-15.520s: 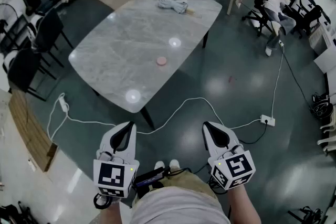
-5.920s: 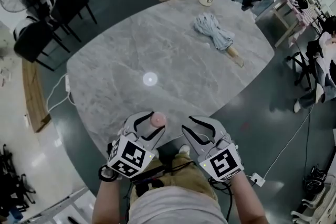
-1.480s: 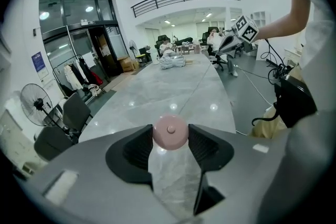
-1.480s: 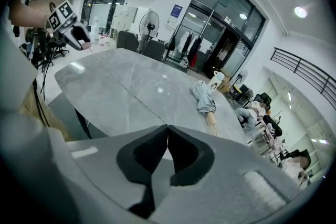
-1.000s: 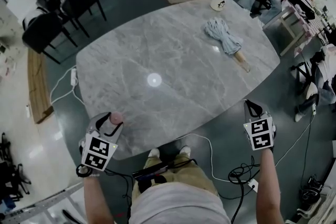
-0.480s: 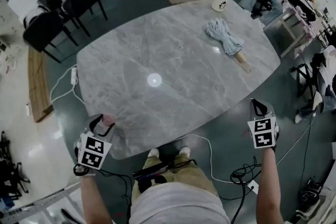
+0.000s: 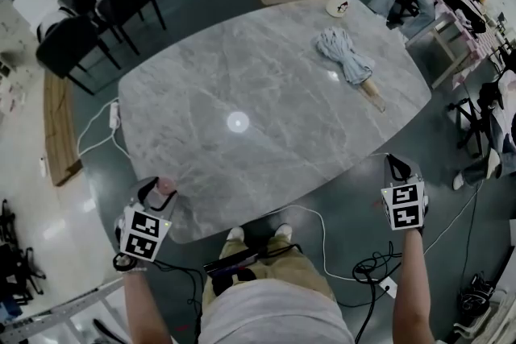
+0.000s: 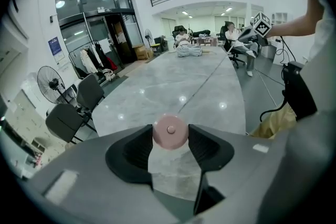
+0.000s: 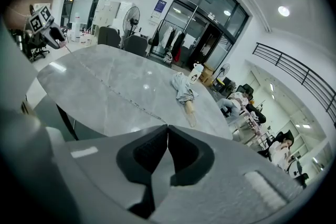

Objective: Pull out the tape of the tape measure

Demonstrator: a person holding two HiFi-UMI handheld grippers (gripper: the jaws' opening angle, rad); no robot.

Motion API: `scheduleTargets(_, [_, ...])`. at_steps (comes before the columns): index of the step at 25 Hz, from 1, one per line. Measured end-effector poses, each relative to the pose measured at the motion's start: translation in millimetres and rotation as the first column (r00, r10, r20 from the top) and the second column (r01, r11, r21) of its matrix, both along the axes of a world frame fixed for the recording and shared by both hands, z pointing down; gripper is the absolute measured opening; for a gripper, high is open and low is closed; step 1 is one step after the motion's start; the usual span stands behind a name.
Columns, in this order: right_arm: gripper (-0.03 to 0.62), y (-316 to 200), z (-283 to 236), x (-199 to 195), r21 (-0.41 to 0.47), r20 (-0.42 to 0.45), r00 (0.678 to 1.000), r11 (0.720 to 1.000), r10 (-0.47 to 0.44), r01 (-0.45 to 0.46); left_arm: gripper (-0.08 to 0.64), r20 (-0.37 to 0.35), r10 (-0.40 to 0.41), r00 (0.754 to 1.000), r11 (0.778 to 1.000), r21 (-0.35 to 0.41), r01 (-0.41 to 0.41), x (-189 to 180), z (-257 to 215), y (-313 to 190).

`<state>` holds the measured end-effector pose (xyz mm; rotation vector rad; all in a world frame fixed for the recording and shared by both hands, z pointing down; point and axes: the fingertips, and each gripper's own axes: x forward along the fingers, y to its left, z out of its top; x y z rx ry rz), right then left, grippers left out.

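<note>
Pink and round, the tape measure (image 8: 169,132) sits pinched between the left gripper's (image 7: 160,191) fingers (image 8: 202,147) at the counter's (image 7: 266,76) near left corner, which anchors the case. Well apart, off the counter's right edge, the right gripper (image 7: 395,163) has its fingers (image 9: 152,149) pressed together on the thin tape (image 8: 206,79), stretched straight between them. Hands held that wide, I'd say, hold the length drawn out.

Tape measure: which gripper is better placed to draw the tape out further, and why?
Right, probably. The right gripper pinches the tape with open floor beside it; the left gripper only clamps the pink case at the table edge.
</note>
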<state>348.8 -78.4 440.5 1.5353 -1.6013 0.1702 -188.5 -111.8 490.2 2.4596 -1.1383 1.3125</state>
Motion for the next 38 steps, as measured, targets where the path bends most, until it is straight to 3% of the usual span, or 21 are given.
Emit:
scheduleTargets(15, [0.008,-10.3,3.7,-3.4,0.001,0.016,1.0,1.0,-0.023,0.023,0.233,-0.008,0.028,1.0,1.0,-0.007,-0.028,17.5,4.2,4.1])
scheduleTargets(38, [0.008,-62.9,39.4,-10.7,-0.076,0.025,0.99,0.988,-0.136,0.138,0.233,-0.03,-0.122,0.992,0.988,-0.099,0.119,15.8,52.8,33.1])
